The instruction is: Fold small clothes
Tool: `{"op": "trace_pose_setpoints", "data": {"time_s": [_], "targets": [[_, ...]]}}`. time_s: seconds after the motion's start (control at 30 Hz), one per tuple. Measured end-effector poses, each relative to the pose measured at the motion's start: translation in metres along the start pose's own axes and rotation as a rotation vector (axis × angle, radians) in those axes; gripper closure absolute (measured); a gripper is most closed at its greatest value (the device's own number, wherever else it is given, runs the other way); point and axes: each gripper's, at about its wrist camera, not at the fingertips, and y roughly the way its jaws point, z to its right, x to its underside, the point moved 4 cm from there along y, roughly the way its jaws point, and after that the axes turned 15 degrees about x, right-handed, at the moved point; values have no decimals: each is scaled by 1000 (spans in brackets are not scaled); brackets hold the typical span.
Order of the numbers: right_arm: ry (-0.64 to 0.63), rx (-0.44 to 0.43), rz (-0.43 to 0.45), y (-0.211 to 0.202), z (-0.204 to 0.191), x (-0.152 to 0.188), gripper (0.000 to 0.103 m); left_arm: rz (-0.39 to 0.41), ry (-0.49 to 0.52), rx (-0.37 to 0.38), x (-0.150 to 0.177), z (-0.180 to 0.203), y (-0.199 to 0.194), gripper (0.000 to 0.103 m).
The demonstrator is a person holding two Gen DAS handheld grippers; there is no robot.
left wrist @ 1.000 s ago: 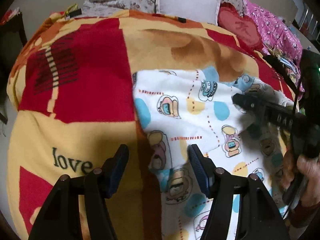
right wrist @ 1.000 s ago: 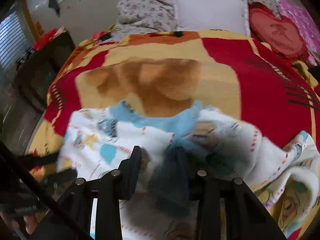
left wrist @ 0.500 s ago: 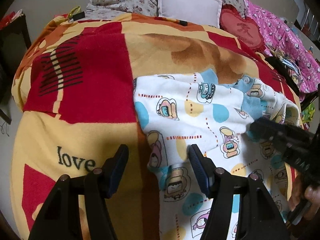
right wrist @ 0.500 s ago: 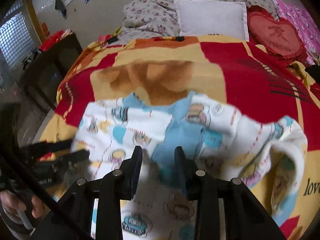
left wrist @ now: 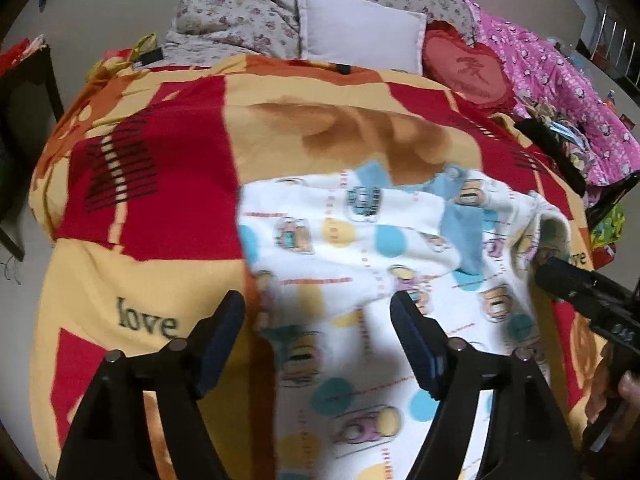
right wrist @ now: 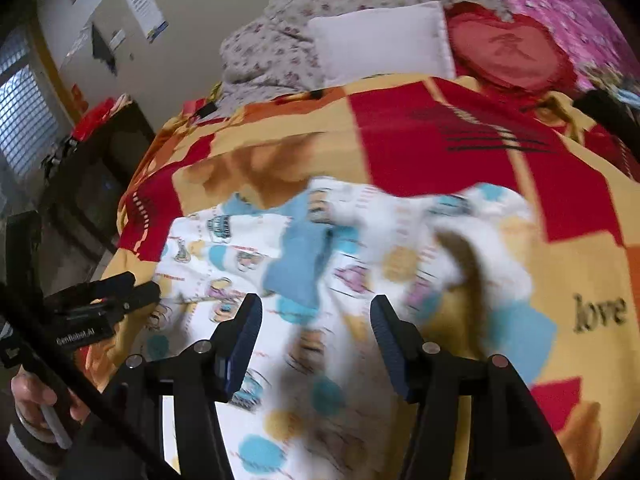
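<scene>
A small white fleece garment [left wrist: 360, 248] with cartoon prints, blue dots and blue trim lies spread on the bed blanket; it also fills the middle of the right wrist view [right wrist: 340, 264]. My left gripper [left wrist: 318, 320] hovers over the garment's left edge, its jaws opening, nothing pressed between the pads. My right gripper [right wrist: 316, 324] hangs above the garment below the blue trim, jaws opening too and empty. The right gripper's fingers [left wrist: 576, 284] show at the right edge of the left wrist view, and the left gripper's fingers [right wrist: 116, 292] at the left of the right wrist view.
The blanket [left wrist: 160, 208] is red, yellow and orange, with "love" printed on it. At the bed's head are a white pillow [left wrist: 360, 28], a red heart cushion [left wrist: 468, 72] and a pink quilt [left wrist: 560, 92]. A dark cabinet [right wrist: 92, 184] stands beside the bed.
The right gripper let go of the blue-trimmed fold and drew back toward the garment's right side, opening wider. The left gripper's jaws spread wider and it lifted slightly.
</scene>
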Motion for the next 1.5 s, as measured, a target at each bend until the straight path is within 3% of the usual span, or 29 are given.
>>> {"op": "trace_pose_setpoints", "data": {"time_s": [0.1, 0.47, 0.7, 0.83, 1.0, 1.13, 1.3, 1.33, 1.4, 1.5], "targets": [[-2, 69, -5, 0, 14, 4, 42, -8, 4, 27, 1, 13, 6, 27], [30, 87, -4, -8, 44, 13, 42, -40, 20, 61, 2, 41, 18, 26], [106, 120, 11, -21, 87, 15, 42, -55, 16, 74, 3, 45, 24, 26], [155, 190, 5, -21, 119, 18, 40, -62, 11, 73, 4, 42, 29, 26], [229, 152, -31, -9, 138, 18, 40, -72, -17, 83, 4, 35, 33, 26], [199, 163, -41, 2, 132, 18, 41, -71, -23, 81, 3, 32, 32, 26], [192, 186, -65, 21, 129, 20, 54, -71, -23, 82, 2, 31, 31, 26], [179, 194, -57, 21, 129, 20, 59, -71, -23, 83, 2, 31, 31, 26], [157, 183, -58, 23, 125, 20, 88, -74, -27, 85, 2, 31, 31, 26], [125, 186, -29, 17, 121, 21, 96, -68, -30, 89, 3, 31, 30, 26]]}}
